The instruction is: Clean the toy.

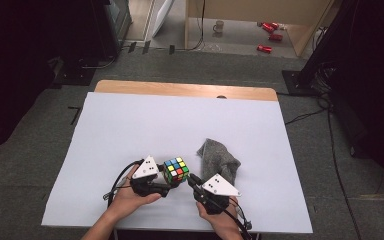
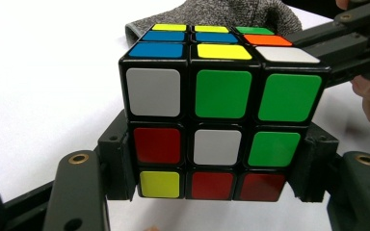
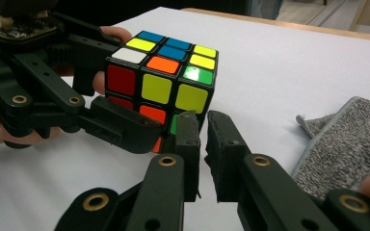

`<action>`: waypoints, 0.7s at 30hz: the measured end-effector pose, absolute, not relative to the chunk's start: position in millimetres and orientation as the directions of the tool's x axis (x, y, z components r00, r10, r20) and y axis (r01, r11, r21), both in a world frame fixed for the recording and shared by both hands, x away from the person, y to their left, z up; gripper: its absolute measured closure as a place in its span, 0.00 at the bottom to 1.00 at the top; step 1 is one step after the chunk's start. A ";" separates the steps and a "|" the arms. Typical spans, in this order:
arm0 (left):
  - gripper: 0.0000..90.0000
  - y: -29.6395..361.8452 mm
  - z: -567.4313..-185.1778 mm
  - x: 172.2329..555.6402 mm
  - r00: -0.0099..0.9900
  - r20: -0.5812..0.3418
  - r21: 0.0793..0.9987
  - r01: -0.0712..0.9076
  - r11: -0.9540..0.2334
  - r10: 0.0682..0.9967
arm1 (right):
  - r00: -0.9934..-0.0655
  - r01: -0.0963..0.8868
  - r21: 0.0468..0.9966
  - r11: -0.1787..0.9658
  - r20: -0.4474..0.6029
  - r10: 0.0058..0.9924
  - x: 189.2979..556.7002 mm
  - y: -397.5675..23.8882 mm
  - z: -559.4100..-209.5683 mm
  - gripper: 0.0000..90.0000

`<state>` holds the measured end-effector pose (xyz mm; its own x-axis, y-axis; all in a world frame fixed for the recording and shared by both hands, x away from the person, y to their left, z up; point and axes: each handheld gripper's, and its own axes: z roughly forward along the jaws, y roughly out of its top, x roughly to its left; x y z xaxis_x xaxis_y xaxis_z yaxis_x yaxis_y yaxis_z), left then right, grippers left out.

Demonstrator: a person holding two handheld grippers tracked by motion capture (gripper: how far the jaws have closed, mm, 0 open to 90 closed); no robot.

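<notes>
Your table wears a white sheet, with a bare wooden strip along its twelve o'clock edge. One grey cloth lies crumpled on the sheet toward five o'clock, and around the table runs grey carpeted floor.

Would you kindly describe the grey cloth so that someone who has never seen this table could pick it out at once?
Start at the white sheet covering the table and look to its near right part, just beyond the right gripper. The grey cloth lies crumpled there, right of the cube. It is soft, speckled grey, unlike the hard, many-coloured cube.
</notes>
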<state>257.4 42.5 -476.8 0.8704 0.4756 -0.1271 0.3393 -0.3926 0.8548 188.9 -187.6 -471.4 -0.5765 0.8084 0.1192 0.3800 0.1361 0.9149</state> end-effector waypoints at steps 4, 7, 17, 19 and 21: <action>0.38 41.8 -481.2 258.3 0.869 -0.122 0.851 0.340 -0.401 0.479 | -0.561 0.387 0.915 0.117 0.133 0.817 190.5 -192.6 -470.2 0.85; 0.38 41.5 -483.6 258.9 0.867 -0.114 0.848 0.339 -0.408 0.484 | -0.550 0.389 0.914 0.111 0.134 0.825 191.7 -196.0 -469.7 0.81; 0.38 40.6 -490.1 260.2 0.865 -0.093 0.835 0.337 -0.434 0.493 | -0.531 0.401 0.909 0.114 0.130 0.838 194.1 -200.0 -470.7 0.74; 0.38 40.4 -491.3 260.2 0.866 -0.084 0.829 0.335 -0.447 0.493 | -0.524 0.406 0.907 0.110 0.132 0.841 194.9 -200.9 -471.0 0.72; 0.38 40.2 -492.8 260.0 0.866 -0.082 0.826 0.336 -0.453 0.494 | -0.519 0.410 0.906 0.110 0.132 0.844 195.6 -201.8 -471.3 0.70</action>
<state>260.0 40.2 -492.8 0.8658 0.4936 -0.0823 0.3365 -0.4526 0.8258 195.6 -201.8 -471.3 -0.5193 0.8443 0.1322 0.4097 0.1102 0.9056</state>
